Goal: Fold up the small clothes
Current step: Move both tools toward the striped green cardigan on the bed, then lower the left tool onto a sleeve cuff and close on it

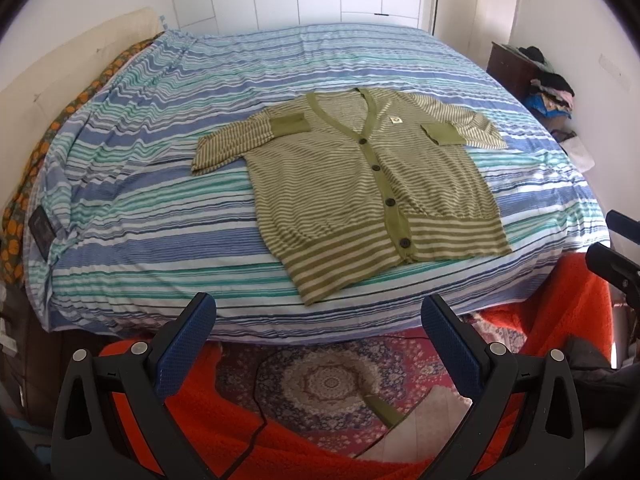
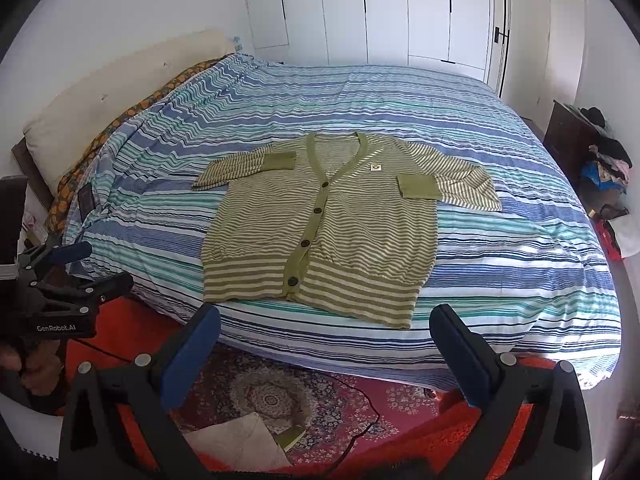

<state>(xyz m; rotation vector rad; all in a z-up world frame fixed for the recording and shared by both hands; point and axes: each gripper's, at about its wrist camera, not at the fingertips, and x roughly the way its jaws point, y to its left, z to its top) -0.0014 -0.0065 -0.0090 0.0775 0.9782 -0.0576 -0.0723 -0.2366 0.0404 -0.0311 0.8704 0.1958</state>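
Nearest, the left gripper (image 1: 318,316) and the right gripper (image 2: 324,326) both hung released over the red patterned rug (image 1: 324,380), blue-padded jaws spread wide and holding nothing. Beyond them, on the blue-and-teal striped bedspread (image 2: 500,248), the olive-and-cream striped buttoned cardigan (image 2: 320,224) lay flat, hem toward the grippers, collar away, its long axis running straight ahead. By my judgement neither gripper was clearly nearer: the garment lay ahead of both, each sleeve (image 2: 236,168) on its own gripper's side.

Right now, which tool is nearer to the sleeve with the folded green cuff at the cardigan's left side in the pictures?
Left, probably. The left tool hangs below that sleeve; the right tool is further right, below the hem.
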